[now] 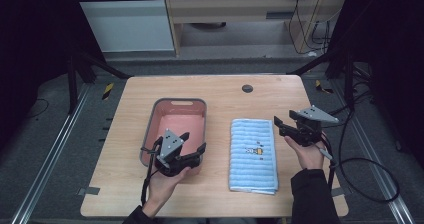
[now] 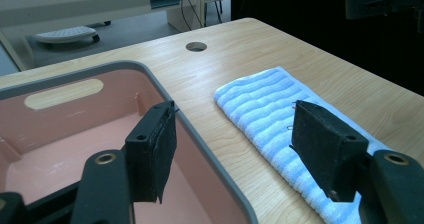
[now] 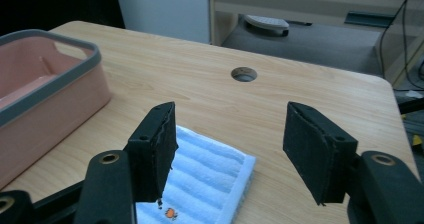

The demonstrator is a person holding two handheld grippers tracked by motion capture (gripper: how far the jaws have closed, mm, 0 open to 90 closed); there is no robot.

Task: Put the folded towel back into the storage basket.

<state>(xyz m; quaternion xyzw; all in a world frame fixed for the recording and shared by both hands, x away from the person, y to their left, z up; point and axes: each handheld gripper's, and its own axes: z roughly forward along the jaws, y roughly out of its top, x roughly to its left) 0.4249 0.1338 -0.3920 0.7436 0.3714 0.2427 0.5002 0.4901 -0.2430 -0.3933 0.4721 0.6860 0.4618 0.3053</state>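
A pink basin (image 1: 150, 129) with a grey rim stands left of centre on the wooden table and holds nothing. To its right lies a folded blue striped towel (image 1: 252, 154), bearing a small orange mark. My left gripper (image 1: 194, 141) hovers open over the basin's near right corner. In the left gripper view its jaws (image 2: 234, 129) straddle the basin rim (image 2: 165, 91), with the towel (image 2: 265, 104) beyond them. Beside the towel's far right corner my right gripper (image 1: 278, 125) is open and points left. Its own view (image 3: 227, 134) looks over the towel's corner (image 3: 210, 179). Both grip nothing.
A round cable hole (image 1: 247, 88) sits near the table's far edge. Bare wood (image 1: 225, 104) lies between basin and towel and behind them. Cables trail off the right edge (image 1: 360, 164). Black frame bars and a cabinet stand beyond the table.
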